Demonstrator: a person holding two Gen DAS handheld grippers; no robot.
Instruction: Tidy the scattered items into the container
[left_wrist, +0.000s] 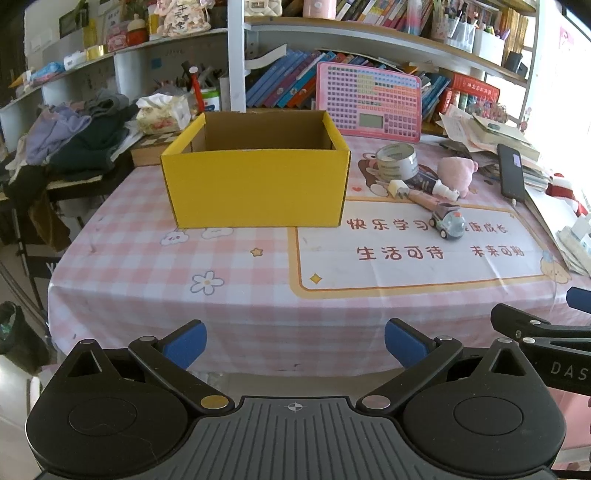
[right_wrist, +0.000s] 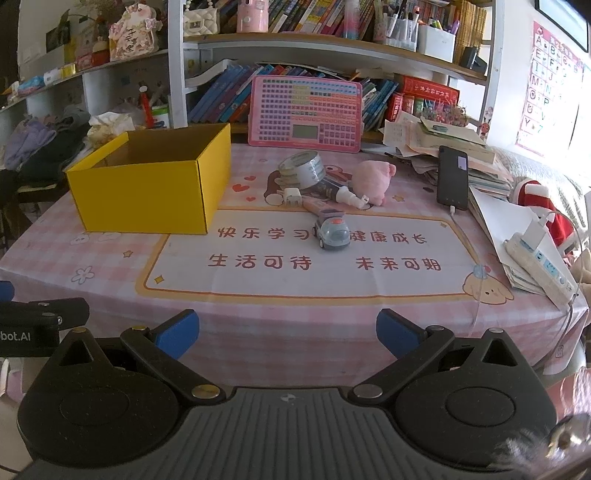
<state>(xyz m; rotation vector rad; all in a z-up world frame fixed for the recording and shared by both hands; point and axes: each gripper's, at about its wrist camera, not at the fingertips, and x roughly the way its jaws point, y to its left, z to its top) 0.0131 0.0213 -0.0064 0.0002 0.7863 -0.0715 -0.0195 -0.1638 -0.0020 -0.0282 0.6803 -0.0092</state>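
Bare worktop (right_wrist: 295, 291) lies open up to the toy car (right_wrist: 331, 233); the yellow box (right_wrist: 147, 192) blocks the left.

Home study corner, crowded bookshelves (right_wrist: 332, 22), pink checked tablecloth (right_wrist: 258, 288), alphabet poster (right_wrist: 550, 81), clothes pile (left_wrist: 74, 136)

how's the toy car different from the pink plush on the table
The toy car is grey-blue, hard-looking and stands on wheels; the pink plush is soft, rounded and lies on its side. The toy car sits alone on the white panel of the tablecloth, nearer the grippers; the pink plush lies farther back among the clutter. Both are outside the yellow box.
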